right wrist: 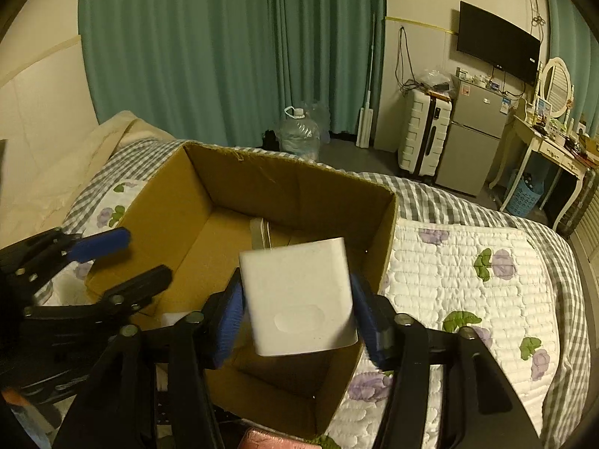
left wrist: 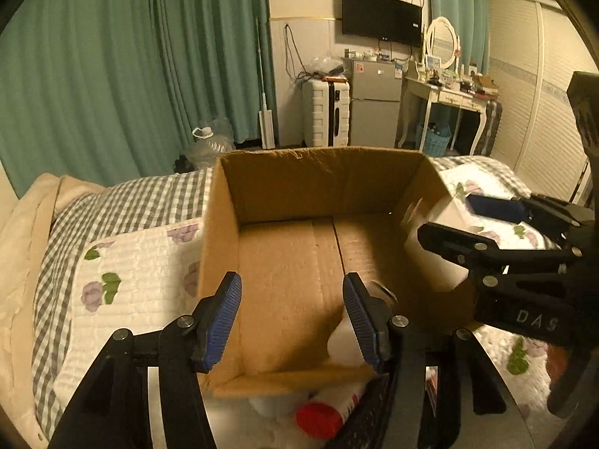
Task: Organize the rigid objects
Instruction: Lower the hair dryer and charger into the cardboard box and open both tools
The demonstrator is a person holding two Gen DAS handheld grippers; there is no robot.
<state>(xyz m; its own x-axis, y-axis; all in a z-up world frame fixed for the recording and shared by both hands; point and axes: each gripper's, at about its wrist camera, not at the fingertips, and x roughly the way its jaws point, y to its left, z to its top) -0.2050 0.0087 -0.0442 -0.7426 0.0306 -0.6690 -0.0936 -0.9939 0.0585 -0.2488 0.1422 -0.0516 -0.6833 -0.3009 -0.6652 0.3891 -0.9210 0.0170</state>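
An open cardboard box stands on the bed; it also shows in the right wrist view. My right gripper is shut on a white box-shaped object and holds it above the box's right side. In the left wrist view the right gripper and the white object show at the box's right wall. My left gripper is open and empty over the box's near edge; it shows at the left in the right wrist view. A white bottle with a red cap lies below the box's near wall.
The bed has a checked and flowered quilt. A pink thing shows at the bottom edge. Green curtains, a water jug, a suitcase, a small fridge and a dressing table stand beyond the bed.
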